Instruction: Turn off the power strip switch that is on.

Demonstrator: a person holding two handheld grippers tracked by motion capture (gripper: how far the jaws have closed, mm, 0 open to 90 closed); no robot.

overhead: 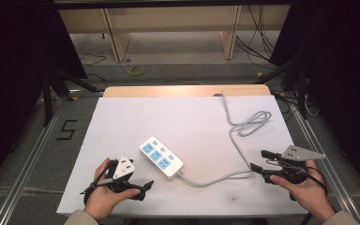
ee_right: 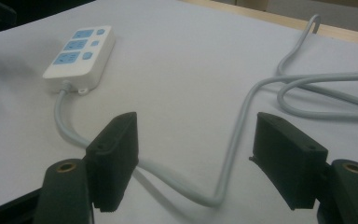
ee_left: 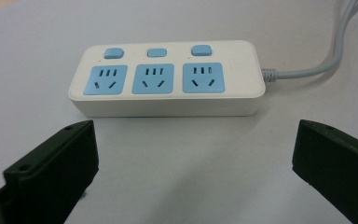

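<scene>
White plastic with pale blue sockets, the power strip (overhead: 161,157) lay near the middle of the desk (overhead: 122,122), set at a slant, its three outlets and three switches facing up. Its grey cable (overhead: 234,140) left the nearer right end, ran across the white surface toward the right hand, then bent away into a loose loop and went over the far wooden edge, where its end was cut off from sight. The left tongs (overhead: 140,187) rested low on the desk just beside the strip, apart from it, jaws spread as wide as they go and holding nothing; in the left gripper view the strip (ee_left: 168,77) sat squarely between and beyond the two black jaws, which suggests the hand was lined up to take it by its long sides. The right tongs (overhead: 261,160) stood open too, gripping nothing, with the cable (ee_right: 223,154) passing through the gap between the jaws, likely so that it could be pinched and steadied; whether a pad touched it was hard to tell. Any print on the switches was too small to make out.
</scene>
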